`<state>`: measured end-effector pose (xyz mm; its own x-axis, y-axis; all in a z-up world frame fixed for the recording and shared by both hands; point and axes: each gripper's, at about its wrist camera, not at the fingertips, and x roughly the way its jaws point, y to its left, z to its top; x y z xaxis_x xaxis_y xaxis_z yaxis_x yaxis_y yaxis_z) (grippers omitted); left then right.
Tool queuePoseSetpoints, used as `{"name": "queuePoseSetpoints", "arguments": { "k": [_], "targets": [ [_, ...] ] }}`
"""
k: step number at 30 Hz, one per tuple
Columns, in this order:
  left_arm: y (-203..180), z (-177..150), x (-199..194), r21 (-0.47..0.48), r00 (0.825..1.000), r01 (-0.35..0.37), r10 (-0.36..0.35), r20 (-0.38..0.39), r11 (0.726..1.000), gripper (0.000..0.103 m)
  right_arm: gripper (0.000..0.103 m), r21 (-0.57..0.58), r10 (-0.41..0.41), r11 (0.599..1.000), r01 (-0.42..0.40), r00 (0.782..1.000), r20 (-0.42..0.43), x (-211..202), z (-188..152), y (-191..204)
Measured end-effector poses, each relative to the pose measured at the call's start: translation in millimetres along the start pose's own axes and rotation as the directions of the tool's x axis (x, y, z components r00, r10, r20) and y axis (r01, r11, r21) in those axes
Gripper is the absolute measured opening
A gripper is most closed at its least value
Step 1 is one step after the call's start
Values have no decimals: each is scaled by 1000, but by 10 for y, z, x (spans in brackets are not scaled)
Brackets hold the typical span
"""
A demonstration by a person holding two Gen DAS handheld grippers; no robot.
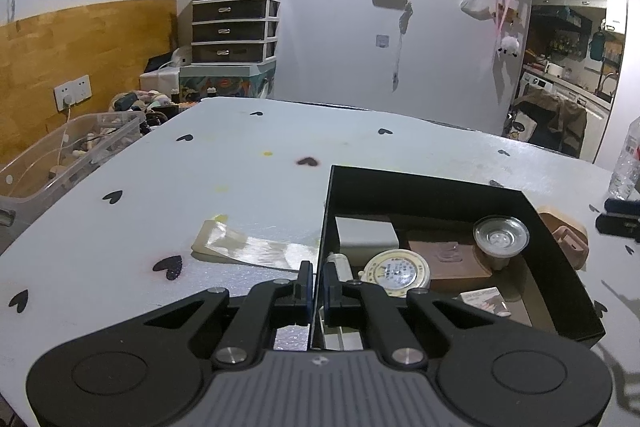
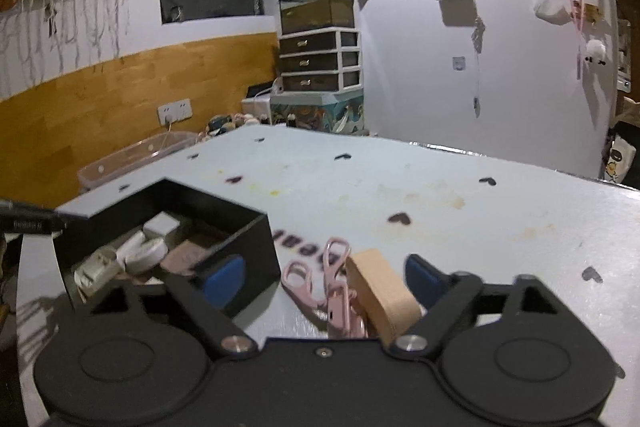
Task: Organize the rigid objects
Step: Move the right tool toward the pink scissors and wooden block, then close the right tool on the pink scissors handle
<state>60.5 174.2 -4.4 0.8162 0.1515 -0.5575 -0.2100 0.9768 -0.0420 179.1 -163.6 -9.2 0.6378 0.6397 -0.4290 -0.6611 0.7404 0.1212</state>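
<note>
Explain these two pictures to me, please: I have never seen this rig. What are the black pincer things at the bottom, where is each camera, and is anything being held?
Each picture comes from a fisheye camera on a hand-held two-finger gripper, looking forward along its fingers. A person holds one in each hand; no robot arm is involved.

The left wrist view shows the left gripper shut on the thin wall of a black box, steadying it. Inside lie a round tin, a brown slab, a small metal cup and a white block.

The right wrist view shows the right gripper with its jaws apart. Between them, on the white table, lie a tan wooden block and pink scissors. The pads do not press on either, so nothing is held there yet. The box stands just to the left.
</note>
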Motion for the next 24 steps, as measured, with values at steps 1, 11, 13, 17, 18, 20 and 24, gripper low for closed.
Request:
{"name": "queuePoseSetpoints", "arguments": {
  "k": [1,11,13,17,18,20,24],
  "targets": [
    [-2,-1,-2,0,1000,-3,3,0,1000,4,71,4,22,1000,-22,1000,-8,2,-26,-12],
    [-33,-3,-15,10,1000,-15,15,0,1000,4,41,-3,-10,1000,10,998,-66,203,-195,-17],
    [-31,-7,-16,9,1000,-15,15,1,1000,4,36,3,-13,1000,13,997,-72,276,-199,-37],
    [-34,-3,-18,9,1000,-16,16,3,1000,4,25,-8,-39,999,38,994,-103,484,-212,-61],
    [-34,-3,-19,8,1000,-16,16,4,1000,4,23,-8,-40,999,39,993,-115,520,-222,-70],
    [-38,-8,-22,8,1000,-18,18,5,1000,4,21,-13,-44,999,43,992,-116,510,-222,-71],
    [-51,-3,-23,7,1000,-15,15,4,1000,4,17,-49,-65,997,59,990,-124,429,-255,-21]
  ]
}}
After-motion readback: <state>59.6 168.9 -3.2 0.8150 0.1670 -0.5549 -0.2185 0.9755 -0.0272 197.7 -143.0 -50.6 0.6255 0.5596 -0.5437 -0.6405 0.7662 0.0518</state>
